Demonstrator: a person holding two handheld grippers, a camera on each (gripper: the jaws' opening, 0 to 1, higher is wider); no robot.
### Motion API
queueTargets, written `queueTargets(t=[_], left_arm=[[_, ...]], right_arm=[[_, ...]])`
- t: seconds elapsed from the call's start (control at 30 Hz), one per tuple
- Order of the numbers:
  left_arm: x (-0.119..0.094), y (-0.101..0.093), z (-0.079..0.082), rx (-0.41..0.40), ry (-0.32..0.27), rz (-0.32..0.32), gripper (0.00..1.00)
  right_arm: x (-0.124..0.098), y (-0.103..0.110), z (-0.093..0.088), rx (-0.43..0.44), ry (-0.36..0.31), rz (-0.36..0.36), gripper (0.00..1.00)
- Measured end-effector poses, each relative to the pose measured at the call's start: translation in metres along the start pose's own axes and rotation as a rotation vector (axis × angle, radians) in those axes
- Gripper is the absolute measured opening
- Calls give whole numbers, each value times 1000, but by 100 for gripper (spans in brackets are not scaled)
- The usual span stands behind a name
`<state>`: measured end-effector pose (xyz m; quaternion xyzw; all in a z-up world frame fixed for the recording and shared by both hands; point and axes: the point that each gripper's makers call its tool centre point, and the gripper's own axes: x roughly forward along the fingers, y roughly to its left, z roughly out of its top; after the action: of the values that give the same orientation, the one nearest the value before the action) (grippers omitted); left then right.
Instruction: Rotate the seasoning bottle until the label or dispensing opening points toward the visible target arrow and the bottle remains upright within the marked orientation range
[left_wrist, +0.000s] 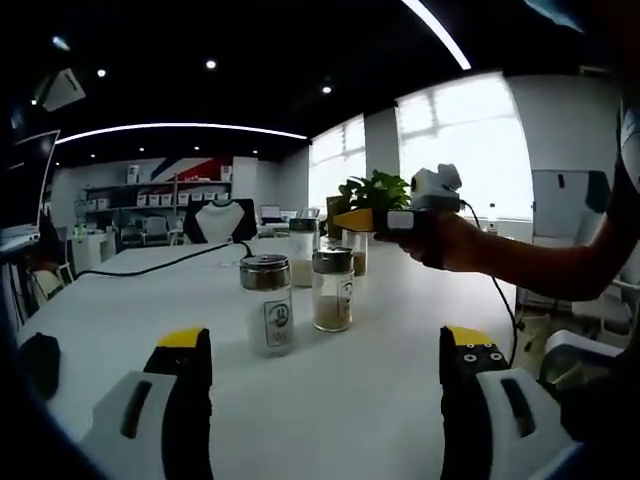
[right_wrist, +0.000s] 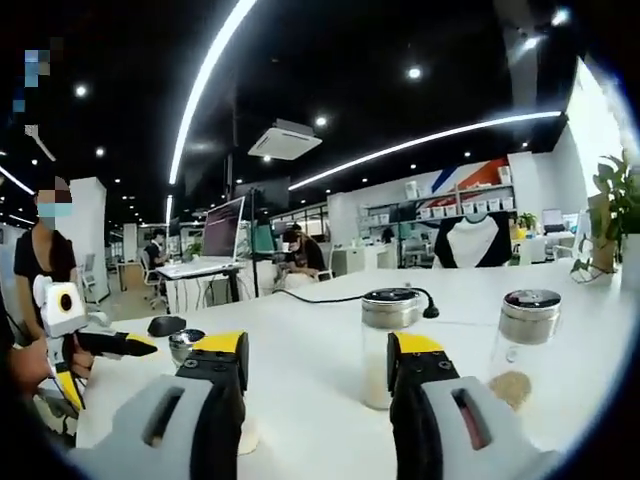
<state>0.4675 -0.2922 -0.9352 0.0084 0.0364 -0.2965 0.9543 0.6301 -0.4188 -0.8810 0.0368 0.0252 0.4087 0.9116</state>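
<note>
Two glass seasoning bottles with metal lids stand upright on the white table (left_wrist: 380, 400). One with white grains and a label (left_wrist: 268, 305) is ahead of my open left gripper (left_wrist: 325, 345), apart from it. The other holds brown grains (left_wrist: 332, 290). A hand holds my right gripper (left_wrist: 352, 219) above two further bottles (left_wrist: 303, 250) at the back. In the right gripper view, the white-grain bottle (right_wrist: 380, 340) stands just beyond the right finger of the open right gripper (right_wrist: 318, 350), partly hidden by it. The brown-grain bottle (right_wrist: 522, 345) is further right. The left gripper (right_wrist: 135, 345) shows at the left.
A black cable (left_wrist: 160, 263) runs across the table's far side. A black mouse (right_wrist: 165, 325) and a small jar (right_wrist: 183, 345) lie left of my right gripper. A potted plant (left_wrist: 375, 190) stands behind the bottles. People sit at desks beyond.
</note>
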Motion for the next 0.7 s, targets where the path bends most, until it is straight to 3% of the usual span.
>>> queueTargets(t=[0.23,0.3,0.7], left_arm=[[2,-1,-5,5,18,-2,100],[3,-2,-5,3,18,-3,100],[3,2,-10,-1,30,5,100]], right_arm=[[22,-28,-11,-23,13,-80,54],[29,-38,-14,-86,32,-118,54],[60,-55,-25,-155,43,-194,42]])
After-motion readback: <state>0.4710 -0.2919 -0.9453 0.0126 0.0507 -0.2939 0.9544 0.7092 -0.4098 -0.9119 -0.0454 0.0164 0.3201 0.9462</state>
